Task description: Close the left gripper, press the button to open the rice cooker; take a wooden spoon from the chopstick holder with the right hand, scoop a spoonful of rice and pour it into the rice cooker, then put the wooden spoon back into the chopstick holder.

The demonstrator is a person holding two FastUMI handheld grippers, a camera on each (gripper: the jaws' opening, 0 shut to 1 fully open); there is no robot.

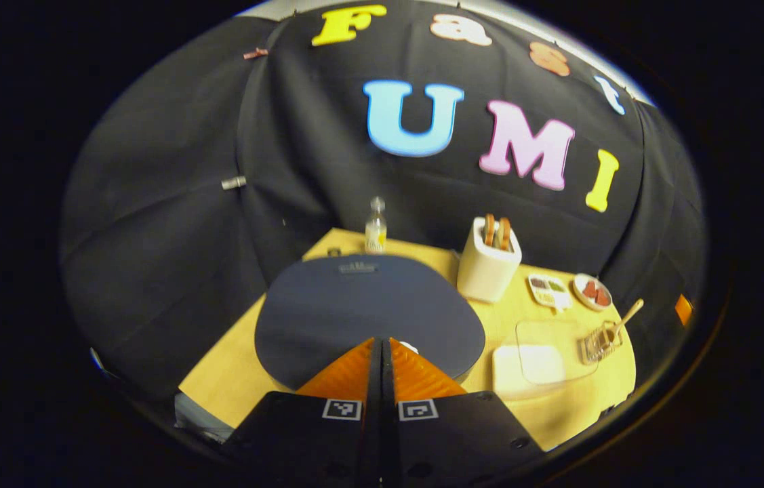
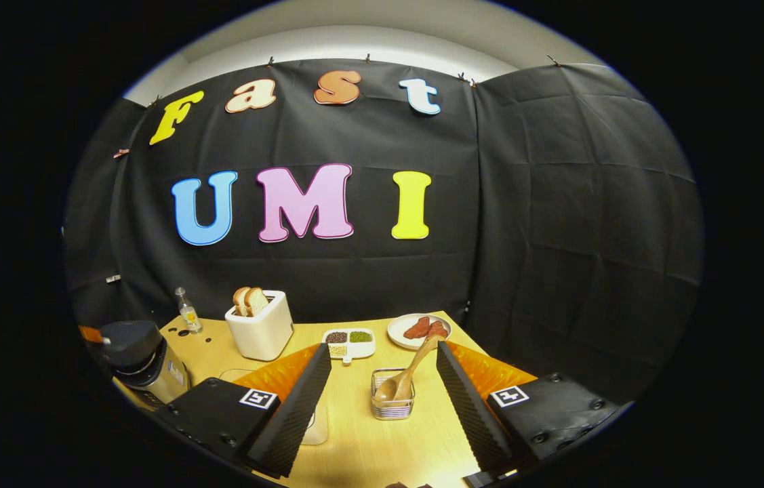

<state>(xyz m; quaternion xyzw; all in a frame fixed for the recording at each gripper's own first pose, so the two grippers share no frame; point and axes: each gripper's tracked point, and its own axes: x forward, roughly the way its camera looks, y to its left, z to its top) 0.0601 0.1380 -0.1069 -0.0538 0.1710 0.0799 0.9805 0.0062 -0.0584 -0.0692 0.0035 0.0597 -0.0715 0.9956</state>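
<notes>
Black cloth is backing a wooden table [image 1: 232, 366]; at lower centre, the left gripper [image 1: 382, 349], fingers together, is hovering over the rice cooker [image 1: 361, 312], likely to press its button. Lower centre of the right gripper view, the right gripper [image 2: 382, 379] is hanging with fingers apart, framing the wooden spoon [image 2: 409, 369] in the chopstick holder [image 2: 392, 403].

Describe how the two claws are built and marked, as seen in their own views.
Each has a black, angular body carrying square black-and-white tag markers. The left claw has ridged, wedge-shaped fingers. The right claw has long, tapered fingers with ribbed inner faces; screws dot its housing.
</notes>
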